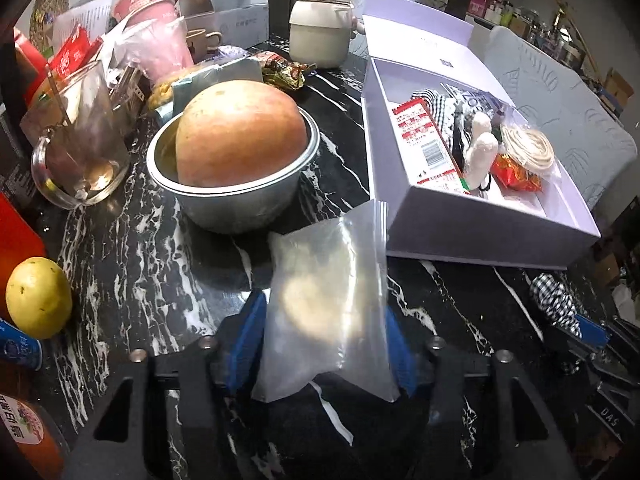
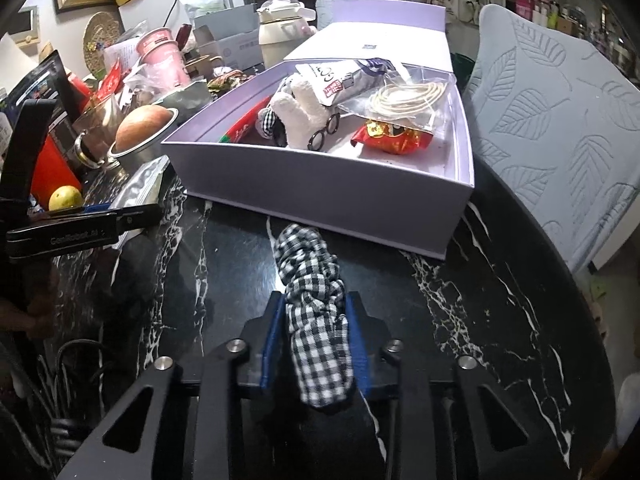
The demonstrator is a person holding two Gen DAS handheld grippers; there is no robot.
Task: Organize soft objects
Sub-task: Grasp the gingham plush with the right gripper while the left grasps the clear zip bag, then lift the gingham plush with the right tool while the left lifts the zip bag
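Note:
My left gripper [image 1: 324,332] is shut on a clear zip bag [image 1: 326,300] with a pale soft pad inside, held above the black marble table, just in front of the lilac box [image 1: 460,236]. My right gripper [image 2: 316,320] is shut on a black-and-white checked scrunchie [image 2: 312,280], held just before the near wall of the lilac box [image 2: 320,196]. The scrunchie also shows in the left wrist view [image 1: 554,300]. The box holds a white knitted glove [image 2: 308,112], a coil of cord in a bag [image 2: 408,96], red packets [image 2: 394,136] and a checked cloth [image 2: 267,120].
A metal bowl with a large orange-brown fruit [image 1: 240,136] stands left of the box. A glass mug [image 1: 80,140], a yellow fruit [image 1: 38,298], pink cups [image 1: 152,12], a cream kettle [image 1: 320,28] and packets crowd the left and back. A pale leaf-pattern cushion [image 2: 552,128] lies right of the box.

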